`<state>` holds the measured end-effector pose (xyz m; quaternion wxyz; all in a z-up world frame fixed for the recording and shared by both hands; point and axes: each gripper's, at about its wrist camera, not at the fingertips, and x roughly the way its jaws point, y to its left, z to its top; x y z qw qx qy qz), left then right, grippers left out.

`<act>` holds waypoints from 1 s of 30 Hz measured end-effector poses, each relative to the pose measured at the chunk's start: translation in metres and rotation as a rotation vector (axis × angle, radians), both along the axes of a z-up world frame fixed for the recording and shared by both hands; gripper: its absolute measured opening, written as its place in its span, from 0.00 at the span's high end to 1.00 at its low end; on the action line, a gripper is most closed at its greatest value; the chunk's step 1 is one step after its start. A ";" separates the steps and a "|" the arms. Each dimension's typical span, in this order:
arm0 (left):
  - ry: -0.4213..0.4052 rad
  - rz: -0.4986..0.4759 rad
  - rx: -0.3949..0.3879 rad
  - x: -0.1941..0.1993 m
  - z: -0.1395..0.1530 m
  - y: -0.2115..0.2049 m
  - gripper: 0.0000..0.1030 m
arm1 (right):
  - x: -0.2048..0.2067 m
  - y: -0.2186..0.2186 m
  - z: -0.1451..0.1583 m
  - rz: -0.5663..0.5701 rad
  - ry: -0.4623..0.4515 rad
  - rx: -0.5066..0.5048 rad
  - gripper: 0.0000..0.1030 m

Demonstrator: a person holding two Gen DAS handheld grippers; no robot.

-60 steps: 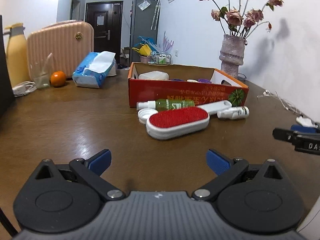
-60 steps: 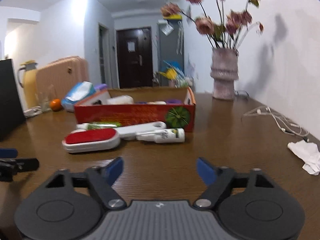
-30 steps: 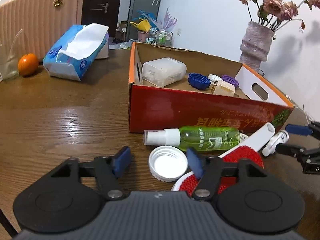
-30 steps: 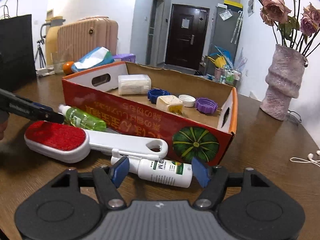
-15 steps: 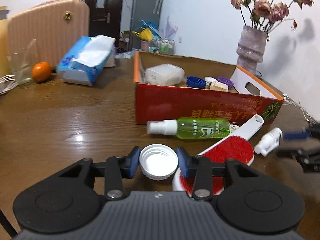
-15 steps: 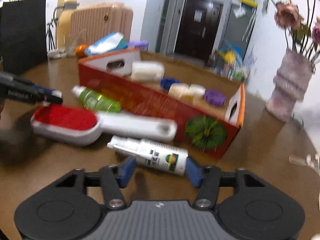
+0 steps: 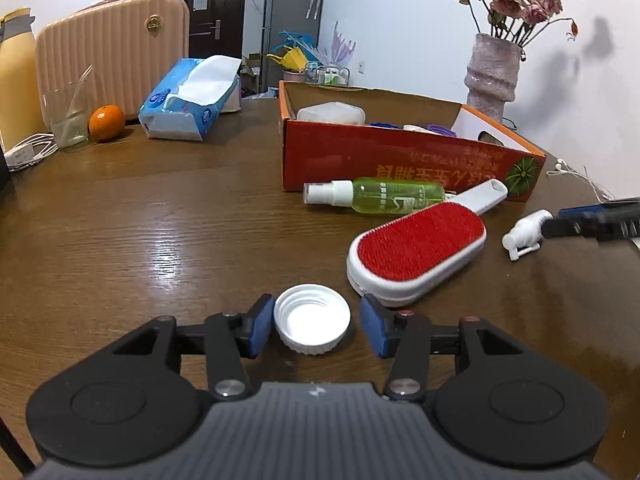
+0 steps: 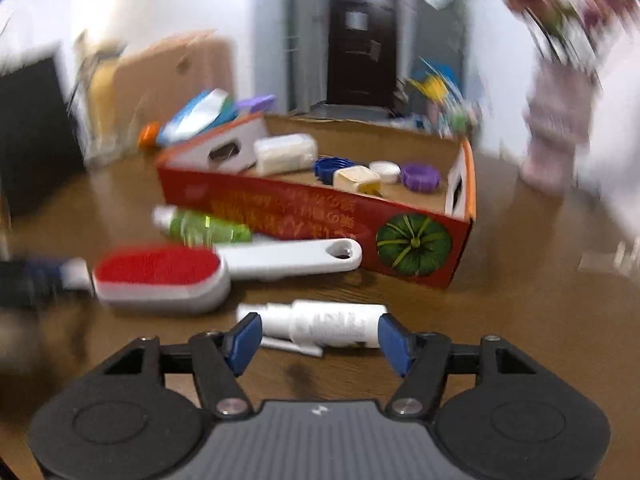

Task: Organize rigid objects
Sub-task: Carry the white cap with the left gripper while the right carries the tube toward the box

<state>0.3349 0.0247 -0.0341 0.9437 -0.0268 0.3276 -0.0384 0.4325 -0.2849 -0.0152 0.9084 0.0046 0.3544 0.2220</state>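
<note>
A white screw cap (image 7: 312,322) lies open side up on the brown table between the blue pads of my left gripper (image 7: 316,326). Its jaws are opening; a gap shows beside the right pad (image 7: 372,330). My right gripper (image 8: 319,340) is also opening, and a white spray bottle (image 8: 332,322) lies crosswise between its tips, unpressed. The red cardboard box (image 8: 280,208) stands behind. In front of it lie a red lint brush (image 7: 416,248) and a green spray bottle (image 7: 392,196). The right wrist view is blurred.
The box (image 7: 400,152) holds a white container (image 8: 284,152) and several caps. At the back left are a tissue pack (image 7: 192,100), an orange (image 7: 106,122), a glass (image 7: 66,116) and a pink suitcase (image 7: 116,48). A vase of flowers (image 7: 494,72) stands at the back right, with cables (image 7: 580,176) beside it.
My left gripper drew the cap back from the brush and box, then widened off it. My right gripper had narrowed around the white bottle, rolled, and now stands wider.
</note>
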 end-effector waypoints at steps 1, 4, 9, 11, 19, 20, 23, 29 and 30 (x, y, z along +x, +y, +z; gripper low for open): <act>0.000 -0.005 0.001 -0.001 -0.001 -0.001 0.52 | 0.004 0.000 -0.002 -0.038 0.034 0.032 0.38; -0.004 -0.016 0.003 -0.002 -0.003 -0.003 0.52 | 0.013 0.004 -0.012 -0.111 0.063 0.119 0.36; -0.008 -0.033 -0.006 -0.003 -0.004 -0.004 0.52 | 0.027 0.031 -0.023 -0.164 0.026 0.050 0.40; -0.010 -0.033 -0.016 -0.003 -0.004 -0.003 0.56 | 0.027 0.039 -0.024 -0.178 -0.004 -0.016 0.55; -0.068 -0.050 -0.034 -0.023 0.005 -0.009 0.61 | -0.013 0.028 -0.018 -0.166 -0.044 -0.057 0.69; -0.074 -0.048 -0.036 -0.027 0.008 -0.010 0.61 | -0.025 0.027 -0.014 -0.162 -0.060 -0.064 0.69; -0.090 -0.040 -0.034 -0.043 0.016 -0.013 0.61 | -0.059 0.025 -0.003 -0.144 -0.112 -0.078 0.70; -0.161 -0.025 -0.035 -0.090 0.041 -0.016 0.61 | -0.118 0.028 0.016 -0.089 -0.171 -0.064 0.71; -0.169 -0.022 -0.035 -0.097 0.044 -0.016 0.61 | -0.126 0.029 0.020 -0.082 -0.184 -0.062 0.71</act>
